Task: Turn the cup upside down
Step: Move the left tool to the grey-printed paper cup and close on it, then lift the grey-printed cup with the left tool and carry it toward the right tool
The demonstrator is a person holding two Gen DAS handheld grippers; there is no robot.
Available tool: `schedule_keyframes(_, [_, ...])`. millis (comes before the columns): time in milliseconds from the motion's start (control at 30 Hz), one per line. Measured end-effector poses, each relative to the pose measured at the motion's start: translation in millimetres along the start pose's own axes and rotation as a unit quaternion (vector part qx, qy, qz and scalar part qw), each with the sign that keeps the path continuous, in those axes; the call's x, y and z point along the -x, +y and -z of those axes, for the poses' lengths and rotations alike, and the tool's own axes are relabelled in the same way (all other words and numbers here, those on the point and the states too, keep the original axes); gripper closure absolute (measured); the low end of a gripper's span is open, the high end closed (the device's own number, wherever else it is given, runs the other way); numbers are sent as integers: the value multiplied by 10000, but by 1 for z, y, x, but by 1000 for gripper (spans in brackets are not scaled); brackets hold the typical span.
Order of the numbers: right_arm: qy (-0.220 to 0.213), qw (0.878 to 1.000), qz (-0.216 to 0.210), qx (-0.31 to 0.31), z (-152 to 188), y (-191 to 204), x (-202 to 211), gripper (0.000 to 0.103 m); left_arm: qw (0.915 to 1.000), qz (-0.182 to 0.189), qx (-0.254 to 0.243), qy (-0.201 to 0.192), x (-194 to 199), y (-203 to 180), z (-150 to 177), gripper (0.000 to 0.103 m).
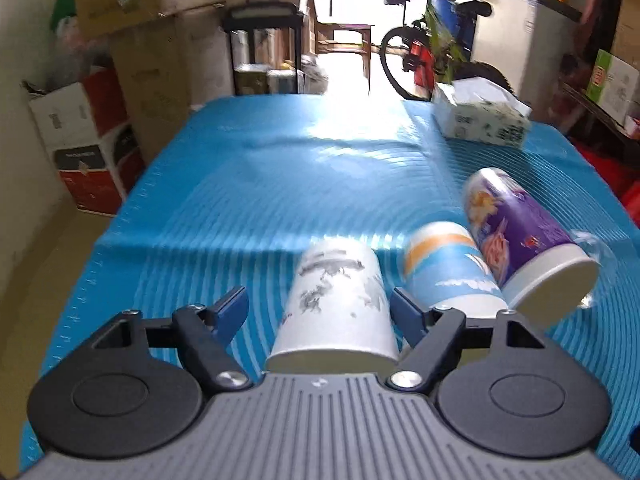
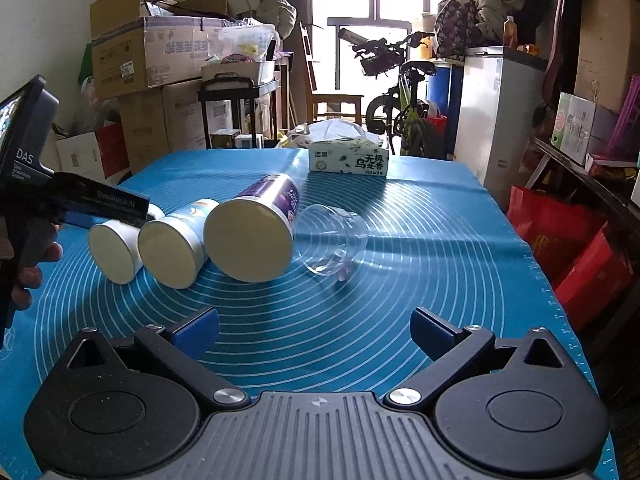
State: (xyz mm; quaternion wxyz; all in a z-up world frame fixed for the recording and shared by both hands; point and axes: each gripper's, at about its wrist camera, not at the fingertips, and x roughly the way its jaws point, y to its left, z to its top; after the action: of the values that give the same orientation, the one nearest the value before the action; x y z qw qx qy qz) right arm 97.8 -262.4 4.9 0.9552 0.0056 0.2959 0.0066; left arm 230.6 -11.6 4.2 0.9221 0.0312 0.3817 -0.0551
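Left gripper (image 1: 318, 308) straddles the white cup (image 1: 340, 300), fingers spread wide, gaps showing on both sides, no pinch. That cup lies on its side on the blue mat (image 1: 240, 184), leftmost in a row with the blue-and-white cup (image 2: 176, 246), the purple cup (image 2: 256, 232) and a clear plastic cup (image 2: 334, 240). Right gripper (image 2: 314, 330) hovers near the mat's front edge, fingers apart, holding nothing. Tissue box (image 2: 348, 160) sits at the back.
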Motion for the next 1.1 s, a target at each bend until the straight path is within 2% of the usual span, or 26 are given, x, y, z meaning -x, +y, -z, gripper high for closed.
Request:
schedule_keyframes(67, [13,10000,-14,-10,1,1,0,0,10000,44,24,8,1,0,0,33])
schedule_keyframes(133, [3,10000,-3,8,1,2,1,0,9999,138,76,-5,4,1,0,44])
schedule_keyframes(300, [-37,10000,38,55,1,4,6,0,10000,-56,34,22,15,1,2,46])
schedule_keyframes(467, [-60,10000,59,35,3,3,16,0,9996,94,258,-27,48,7,15,46])
schedule_keyframes(667, [21,9999,133,84,9,4,24,0,9991,277,269,-158,90,-10,42,46])
schedule_keyframes(967, [103,9997,206,113,20,3,33,0,9969,699,281,-206,101,-48,69,46])
schedule_keyframes(1100, [137,9995,249,96,22,1,32,0,9974,625,155,-309,89,-63,73,45])
